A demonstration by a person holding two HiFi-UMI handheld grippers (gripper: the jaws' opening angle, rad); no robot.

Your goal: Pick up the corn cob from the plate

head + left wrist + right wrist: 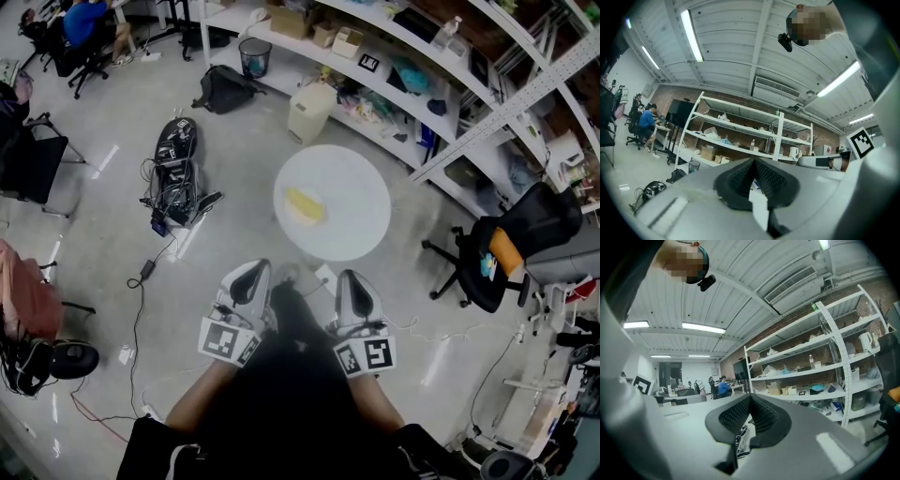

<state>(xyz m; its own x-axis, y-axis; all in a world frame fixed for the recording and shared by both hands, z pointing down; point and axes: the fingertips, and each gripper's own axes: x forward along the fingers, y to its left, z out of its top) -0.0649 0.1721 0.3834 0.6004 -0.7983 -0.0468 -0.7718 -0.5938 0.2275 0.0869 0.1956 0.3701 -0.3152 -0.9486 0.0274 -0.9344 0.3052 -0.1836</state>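
The yellow corn cob (303, 203) lies on a pale plate (292, 217) at the left side of a round white table (352, 211) in the head view. Both grippers are held close to the person's body, short of the table's near edge. My left gripper (257, 269) has its black ribbed pads (740, 176) pressed together with nothing between them. My right gripper (350, 277) is likewise shut and empty, its pads (736, 413) meeting at the tip. Both gripper views look level across the room at shelves; neither shows the corn or the table.
A black office chair (506, 248) with an orange item stands right of the table. White shelving (412, 66) runs along the far side, with a white bin (310, 112) and a backpack (223, 89) before it. Cables and gear (176, 178) lie on the floor at left.
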